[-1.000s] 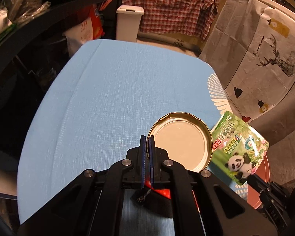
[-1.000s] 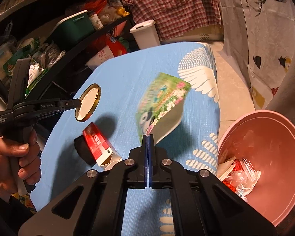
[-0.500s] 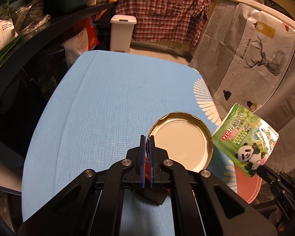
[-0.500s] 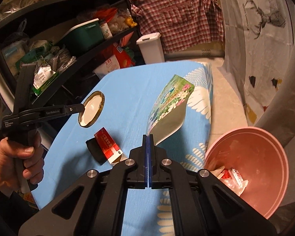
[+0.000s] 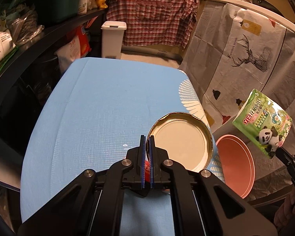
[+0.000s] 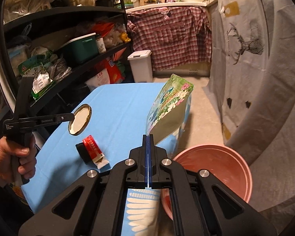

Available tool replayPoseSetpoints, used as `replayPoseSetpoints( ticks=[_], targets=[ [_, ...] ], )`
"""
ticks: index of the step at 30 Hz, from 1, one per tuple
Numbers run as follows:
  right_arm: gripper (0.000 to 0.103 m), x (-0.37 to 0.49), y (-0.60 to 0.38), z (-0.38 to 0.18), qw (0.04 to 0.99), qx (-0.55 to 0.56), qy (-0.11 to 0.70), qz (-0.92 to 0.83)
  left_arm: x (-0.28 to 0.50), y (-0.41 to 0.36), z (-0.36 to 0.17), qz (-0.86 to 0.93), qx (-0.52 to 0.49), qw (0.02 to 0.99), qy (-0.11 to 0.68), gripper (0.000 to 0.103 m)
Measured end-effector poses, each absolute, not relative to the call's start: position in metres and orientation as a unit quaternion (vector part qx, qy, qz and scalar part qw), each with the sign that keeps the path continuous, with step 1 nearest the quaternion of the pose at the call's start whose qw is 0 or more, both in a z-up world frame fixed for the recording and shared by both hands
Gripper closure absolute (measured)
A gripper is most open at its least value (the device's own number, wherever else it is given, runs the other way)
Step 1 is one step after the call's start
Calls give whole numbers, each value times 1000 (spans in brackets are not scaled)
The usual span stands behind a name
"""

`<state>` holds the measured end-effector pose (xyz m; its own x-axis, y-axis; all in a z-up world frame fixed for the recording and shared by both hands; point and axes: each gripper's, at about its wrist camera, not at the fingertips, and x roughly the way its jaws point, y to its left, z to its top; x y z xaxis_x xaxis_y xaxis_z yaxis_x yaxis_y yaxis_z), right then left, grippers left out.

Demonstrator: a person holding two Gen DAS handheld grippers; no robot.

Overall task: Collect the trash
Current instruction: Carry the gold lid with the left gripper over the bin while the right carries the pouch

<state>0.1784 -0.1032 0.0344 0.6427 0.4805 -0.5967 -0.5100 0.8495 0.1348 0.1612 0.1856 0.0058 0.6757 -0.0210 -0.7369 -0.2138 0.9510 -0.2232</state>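
Lid (image 5: 182, 149) and pouch (image 6: 170, 111) (both clamped)

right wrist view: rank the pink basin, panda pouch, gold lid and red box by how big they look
1. pink basin
2. panda pouch, close to the camera, so possibly flattered
3. gold lid and red box, too alike to rank

The left wrist camera looks steeply down along its black fingers at the light-blue cloth-covered table (image 5: 100, 118), close above it. The right wrist camera looks from the table's near end (a little higher) toward the far checked red curtain (image 6: 173, 37). Both views share the table, the round pink plastic basin (image 5: 236, 163) and the white lidded bin (image 6: 140, 64).
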Motion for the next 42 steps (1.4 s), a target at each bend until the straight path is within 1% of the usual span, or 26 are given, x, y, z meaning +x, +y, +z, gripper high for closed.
replayPoseSetpoints(
  ticks=[15,42],
  targets=[
    [103,180,-131,8,913,-24,331,236,173,148,4,35,-116,908,402,100],
    [103,194,-169,3,927,-4,335,168,207,64,-12,-21,-56,916,397,100]
  ],
)
